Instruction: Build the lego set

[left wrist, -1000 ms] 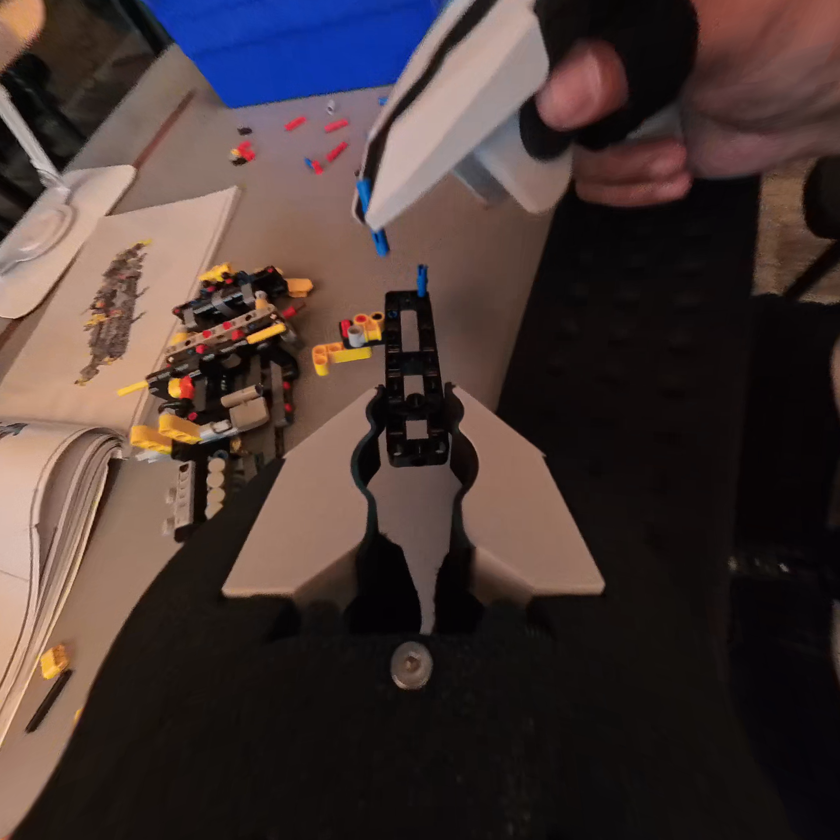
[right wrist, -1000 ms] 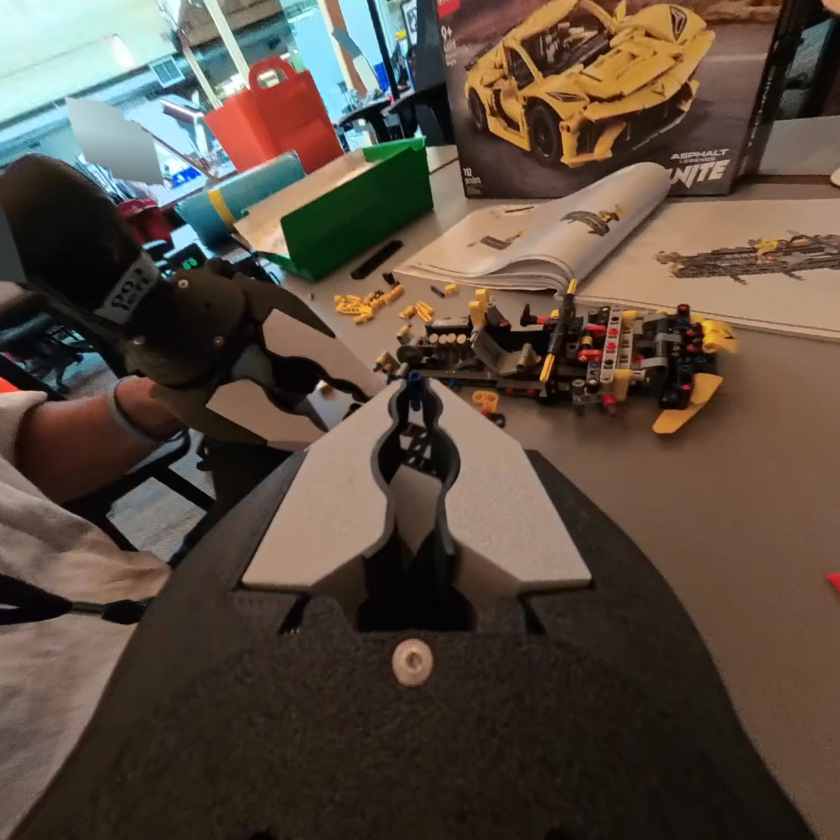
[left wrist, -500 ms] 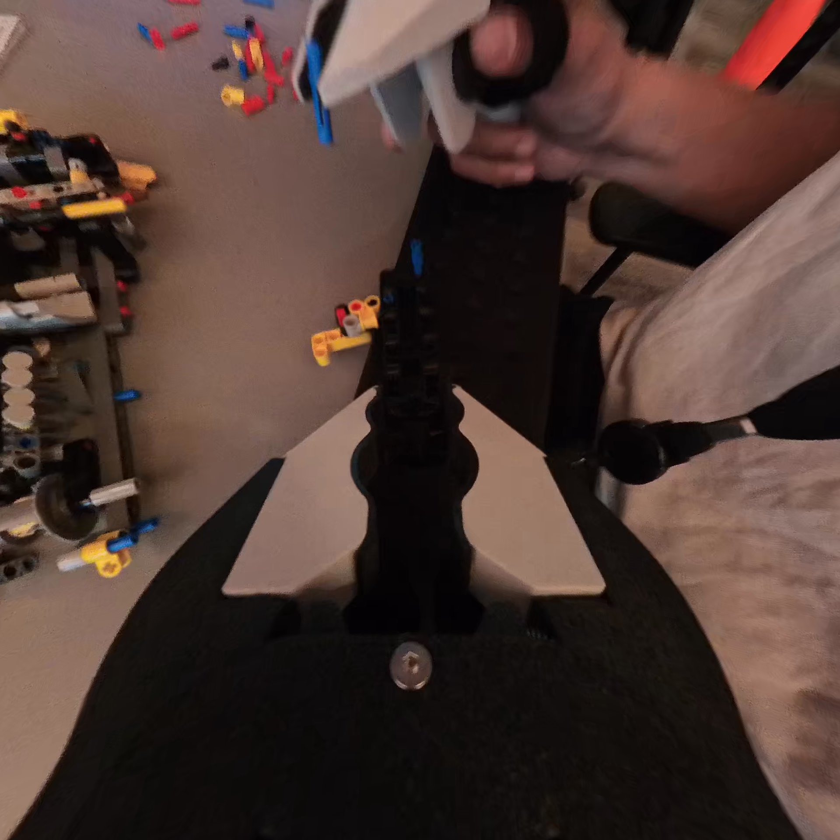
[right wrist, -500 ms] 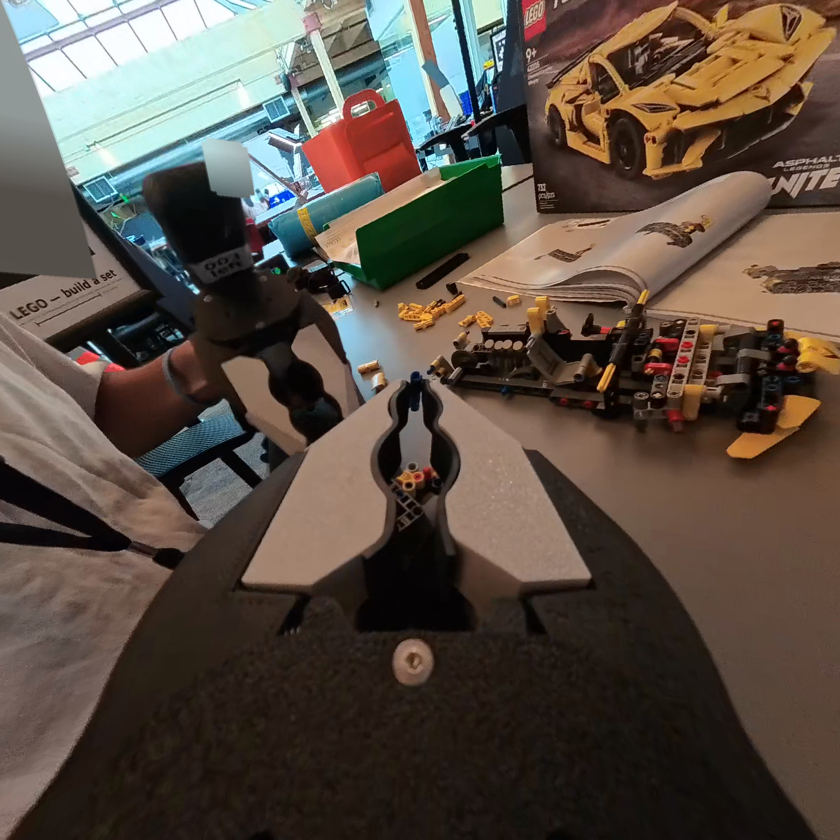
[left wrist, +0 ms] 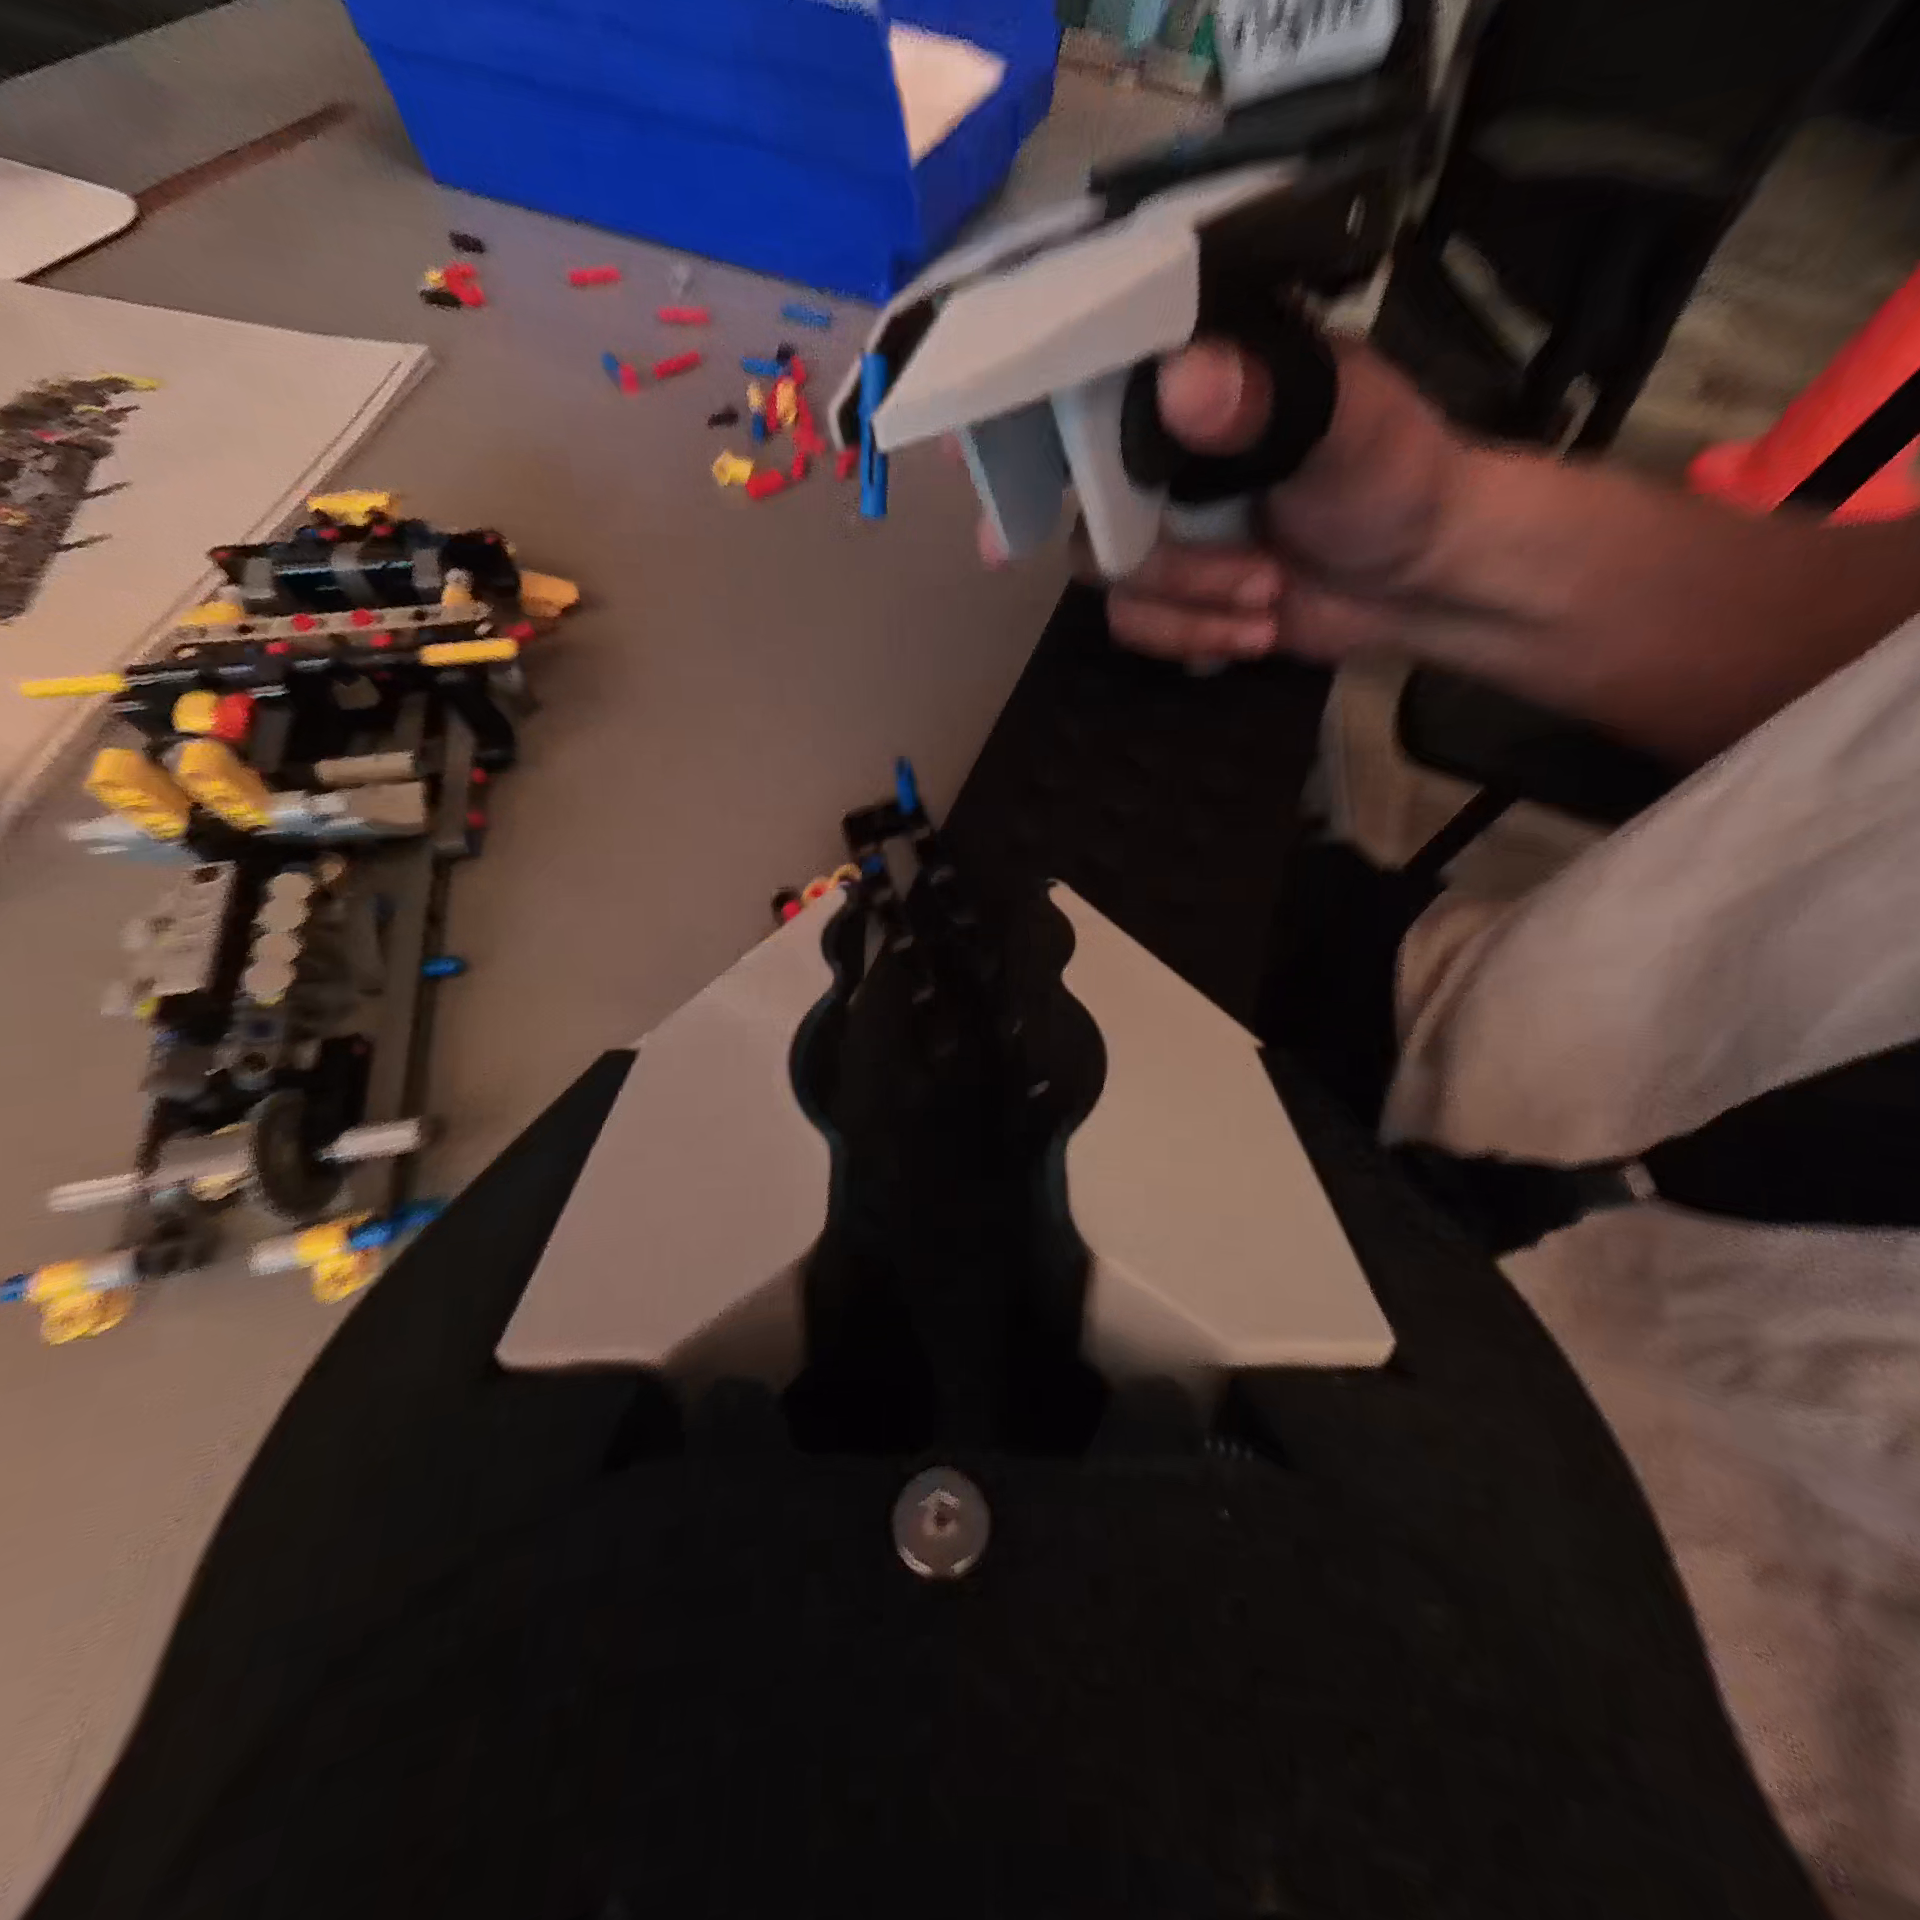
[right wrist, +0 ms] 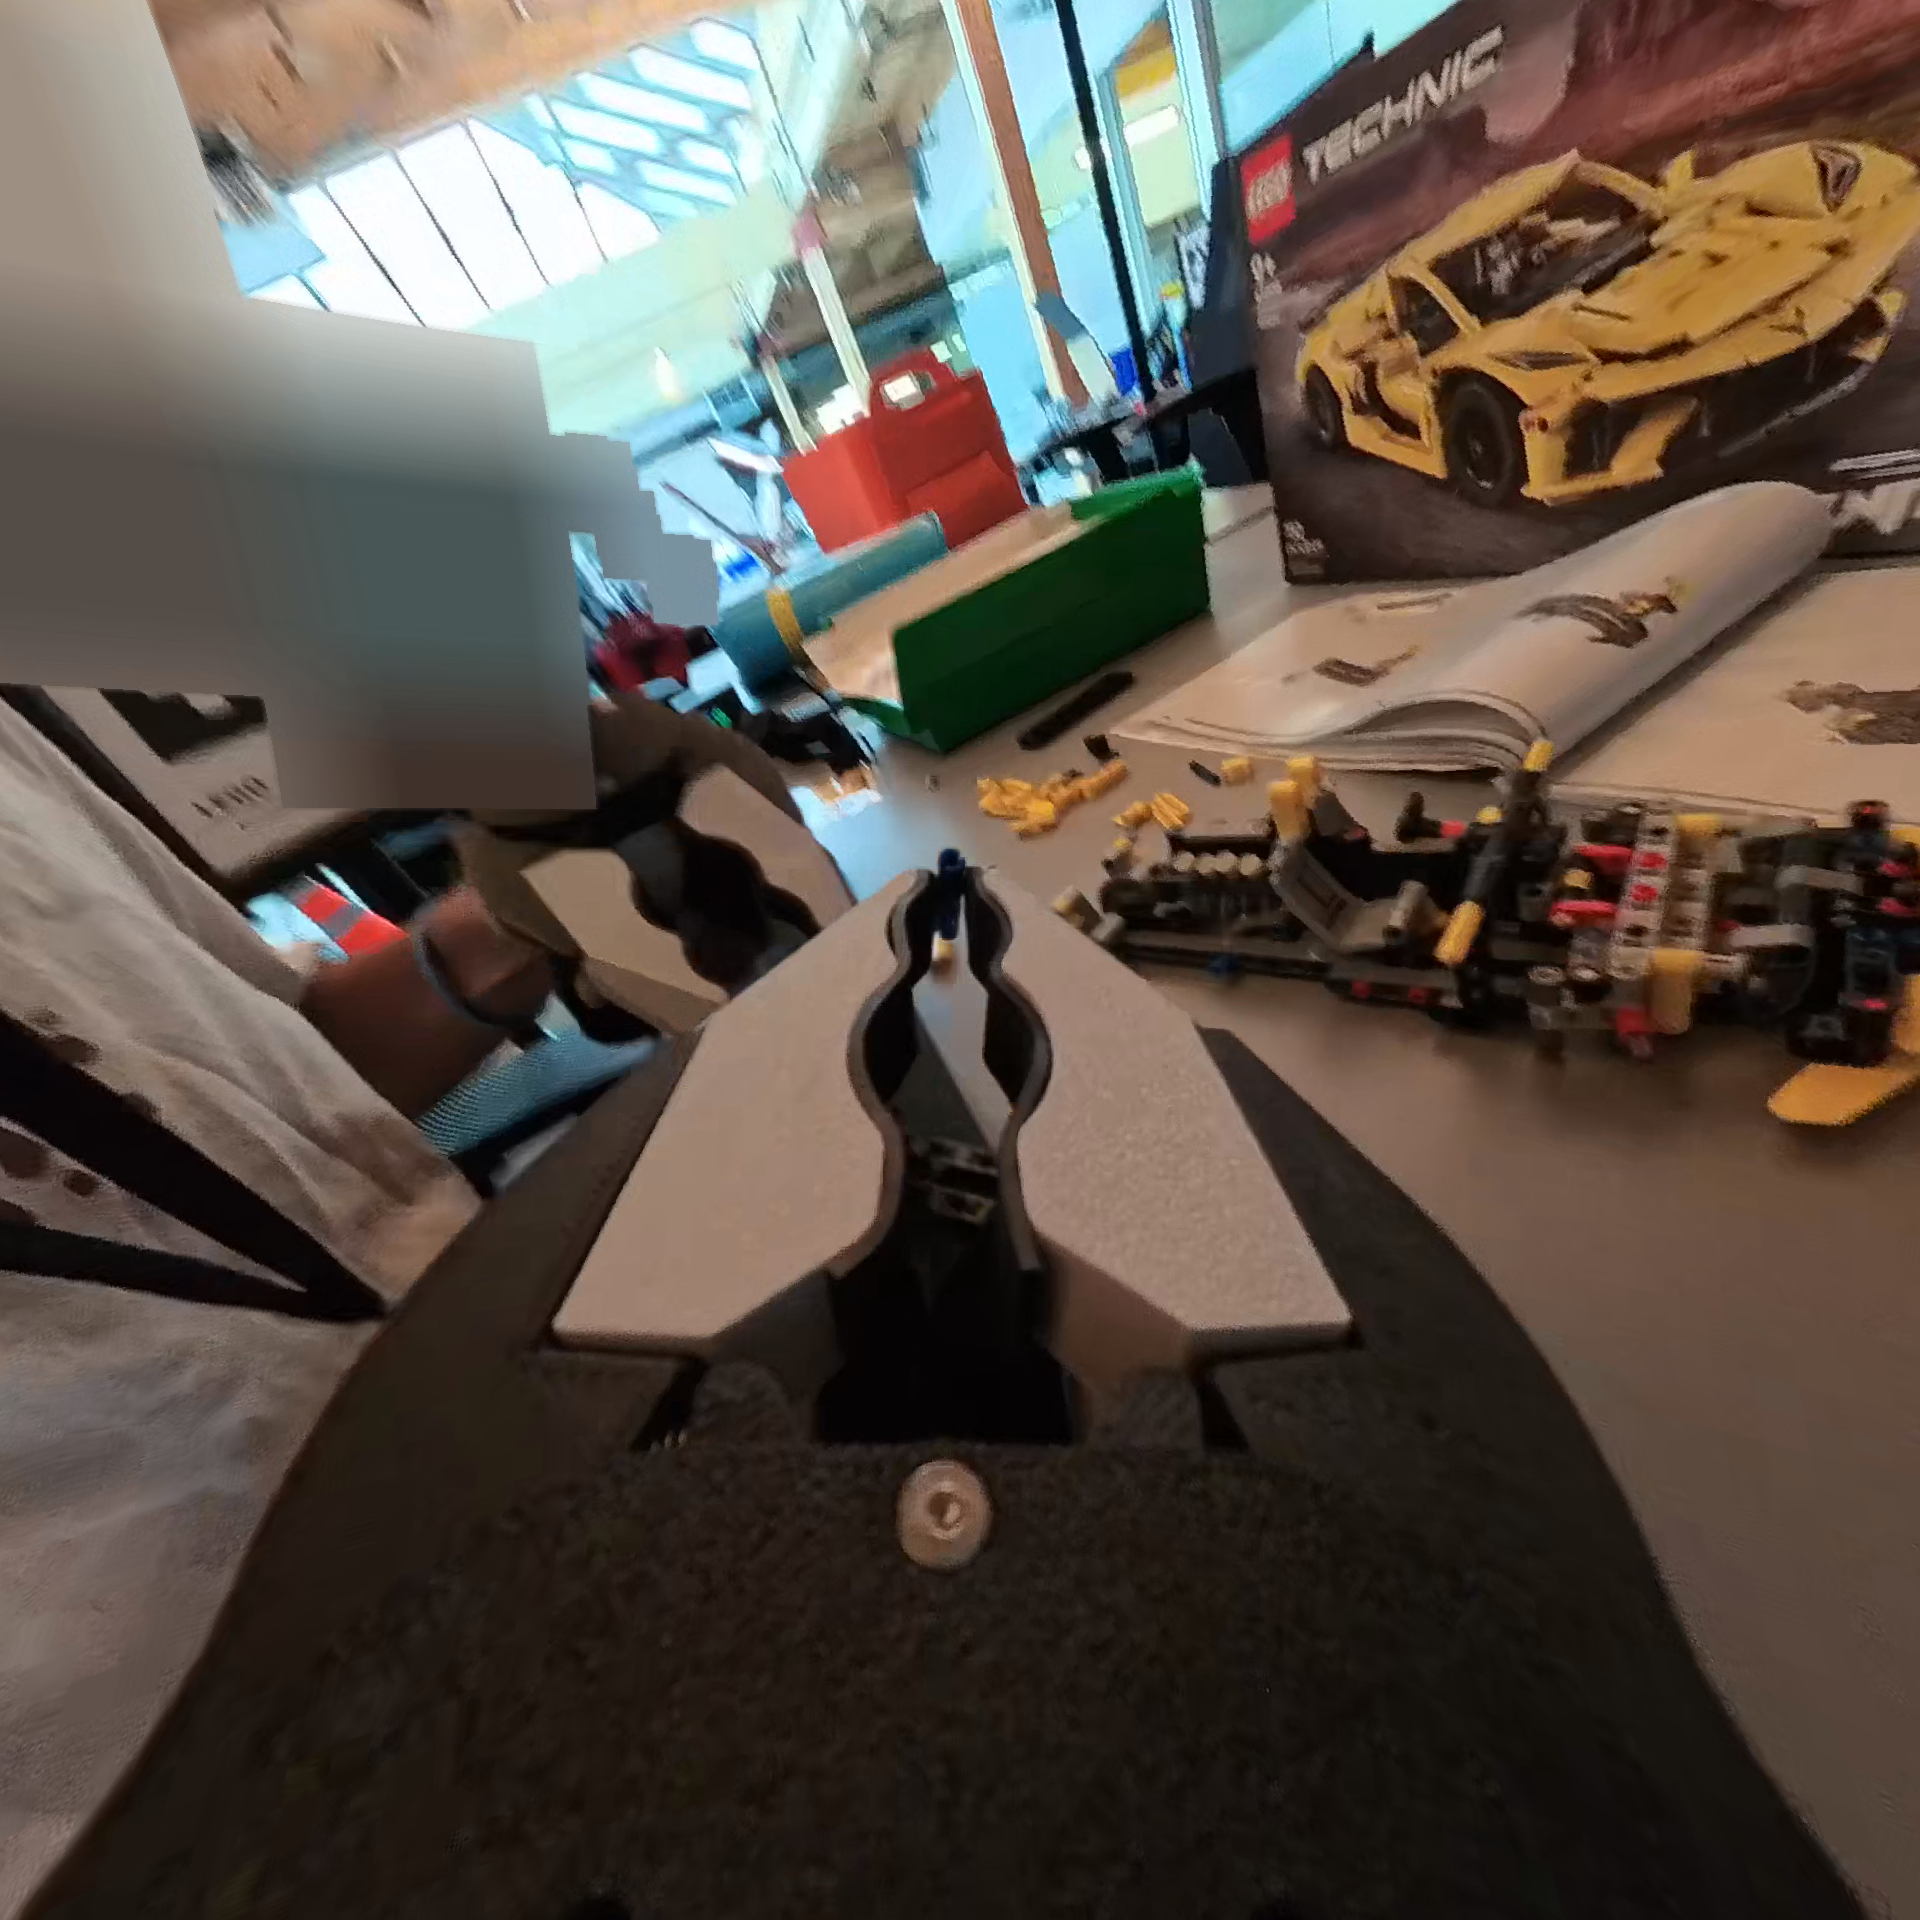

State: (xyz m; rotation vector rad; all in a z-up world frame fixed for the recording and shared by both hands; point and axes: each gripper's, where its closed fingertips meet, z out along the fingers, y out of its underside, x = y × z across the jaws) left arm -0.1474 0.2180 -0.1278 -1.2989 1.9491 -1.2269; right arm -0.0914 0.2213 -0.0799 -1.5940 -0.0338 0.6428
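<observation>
Right gripper (right wrist: 943, 891) is pinching a blue pin (right wrist: 948, 883) at its fingertips; left gripper (left wrist: 940, 914) is clamping a black Technic frame (left wrist: 902, 847) off the table edge. Pin-insertion step; next needs aligning pin with a frame hole.

Grey table (right wrist: 1558, 1299) bears chassis (right wrist: 1507, 935), booklet (right wrist: 1455, 665), green bin (right wrist: 1049, 613), loose pieces (left wrist: 769, 416)

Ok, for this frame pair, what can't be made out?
- Left wrist view: the black frame piece is dark and motion-blurred between the left gripper fingers; its holes and the grip point are unreadable.
- Same view: the loose small pieces by the blue bin are too blurred to sort.
- Right wrist view: the blue pin in the right gripper is mostly hidden by the fingers.
- Same view: mosaic patches cover the upper left.
</observation>
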